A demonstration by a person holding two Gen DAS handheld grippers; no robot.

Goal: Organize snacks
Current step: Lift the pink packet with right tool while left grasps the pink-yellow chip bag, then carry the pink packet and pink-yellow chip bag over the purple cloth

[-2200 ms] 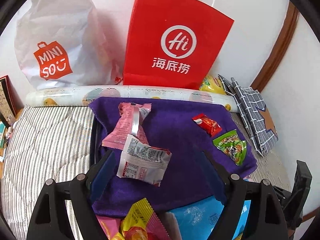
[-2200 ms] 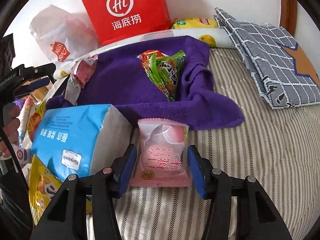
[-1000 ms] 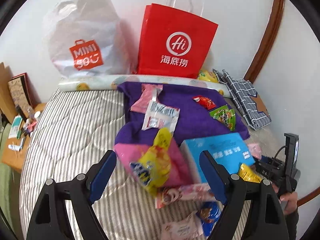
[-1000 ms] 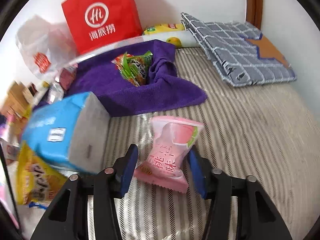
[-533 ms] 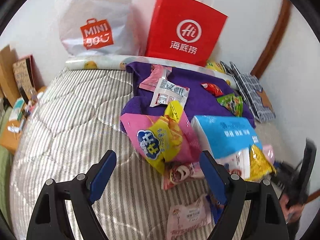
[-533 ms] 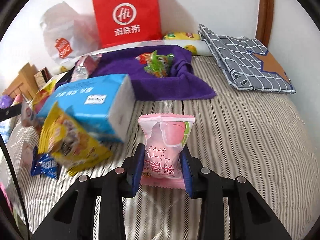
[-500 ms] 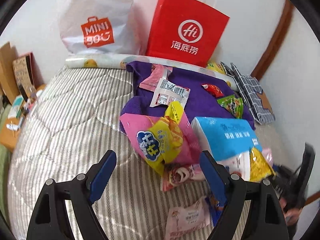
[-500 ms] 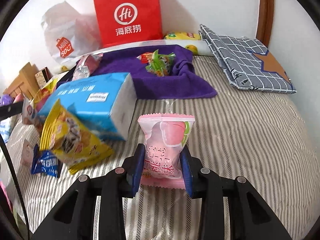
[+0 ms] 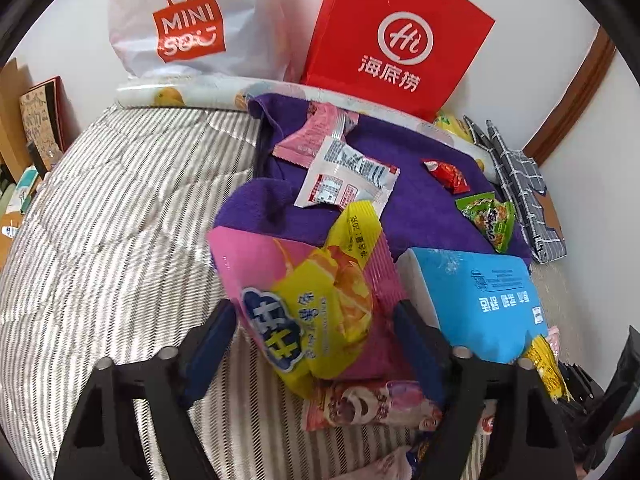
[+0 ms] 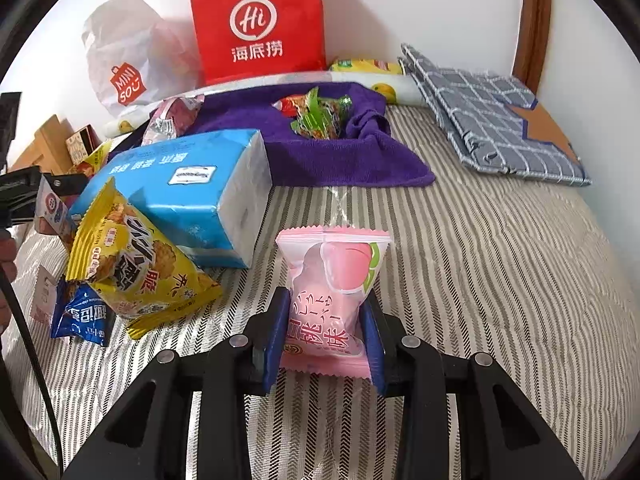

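In the right wrist view I had the right gripper (image 10: 325, 336) clamped on a pink peach-printed snack packet (image 10: 334, 300), which stood upright at lower centre between the blue pads, above the striped bedcover (image 10: 500, 280). To its left lay a yellow biscuit bag (image 10: 132, 264) leaning on a blue tissue pack (image 10: 188, 200), with a small dark-blue packet (image 10: 82, 316) at the far left. Farther up the frame sat the purple towel (image 10: 320, 156) carrying a green snack packet (image 10: 320, 120). In the left wrist view my left gripper (image 9: 316, 340) had just been closing its jaws around a yellow snack bag (image 9: 316, 316) lying on a pink pouch (image 9: 248, 256) at lower centre; the bag sat between the pads, but a gap showed on the left side (whether the right pad touched, I could not tell). Above, a white sachet (image 9: 344, 184) and a red candy (image 9: 446, 174) rested on the towel, under the red paper bag (image 9: 396, 40) and white plastic bag (image 9: 188, 20) at the top.
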